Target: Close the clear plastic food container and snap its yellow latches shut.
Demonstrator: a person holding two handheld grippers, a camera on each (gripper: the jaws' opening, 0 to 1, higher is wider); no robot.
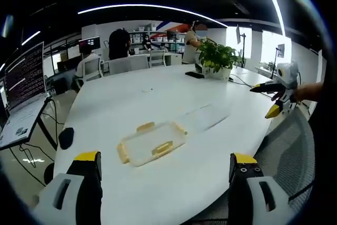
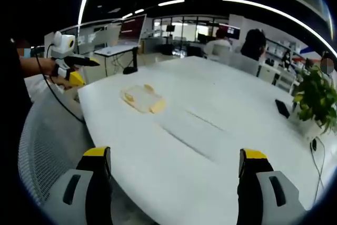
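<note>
One clear plastic container (image 1: 151,144) on the white counter (image 1: 158,98), lying flat near the edge closest to the left tool (image 1: 164,175); same container seen from the right gripper view (image 2: 142,98) as a pale shape toward the far left part of the counter (image 2: 221,130). Three yellow latches (image 1: 162,148) countable in the left gripper view: one on the near long side, one on the far side, one at the left end. Nothing visible inside the container. Beside it, to the right, a flat clear sheet-like piece (image 1: 202,118), possibly a lid, hard to tell.

Two tools. Left tool spread wide, nothing between its yellow-tipped jaws, held off the counter short of the container. Right tool (image 2: 174,175) likewise spread and empty, well apart from the container. Right tool also visible at the right edge of the left gripper view (image 1: 278,96), gripped by a hand; left tool at the left of the right gripper view (image 2: 71,69).

One potted plant (image 1: 217,59) at the far end of the counter, one dark phone (image 1: 195,75) next to it. One laptop (image 1: 23,85) on a stand at the left. Several people seated or standing in the background.
</note>
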